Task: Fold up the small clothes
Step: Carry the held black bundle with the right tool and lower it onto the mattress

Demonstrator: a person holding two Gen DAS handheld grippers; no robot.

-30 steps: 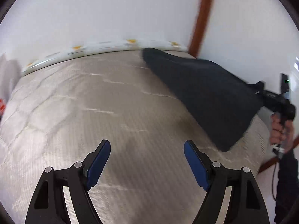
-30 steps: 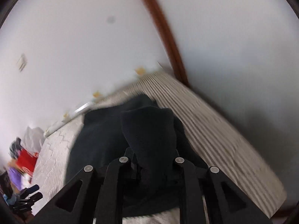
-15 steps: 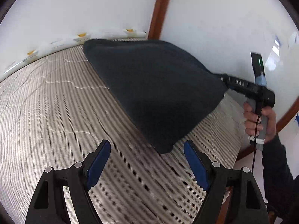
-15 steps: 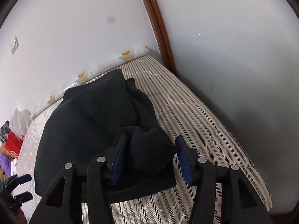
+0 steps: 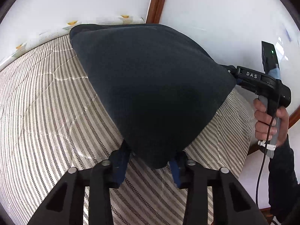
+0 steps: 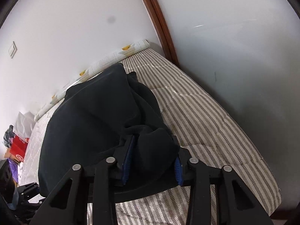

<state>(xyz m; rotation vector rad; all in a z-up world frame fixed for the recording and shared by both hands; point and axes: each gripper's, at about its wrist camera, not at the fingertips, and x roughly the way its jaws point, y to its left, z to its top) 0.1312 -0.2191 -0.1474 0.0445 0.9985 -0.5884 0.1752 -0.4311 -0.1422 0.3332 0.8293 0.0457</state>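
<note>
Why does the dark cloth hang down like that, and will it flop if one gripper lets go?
The dark navy fabric garment is probably soft and floppy: it sags between the left gripper and the right gripper. Its bunched folds suggest thick, light cloth. Let one corner go, and it would likely drop onto the striped mattress.

garment (image 5: 150, 86) on mattress (image 5: 46, 112)
</note>
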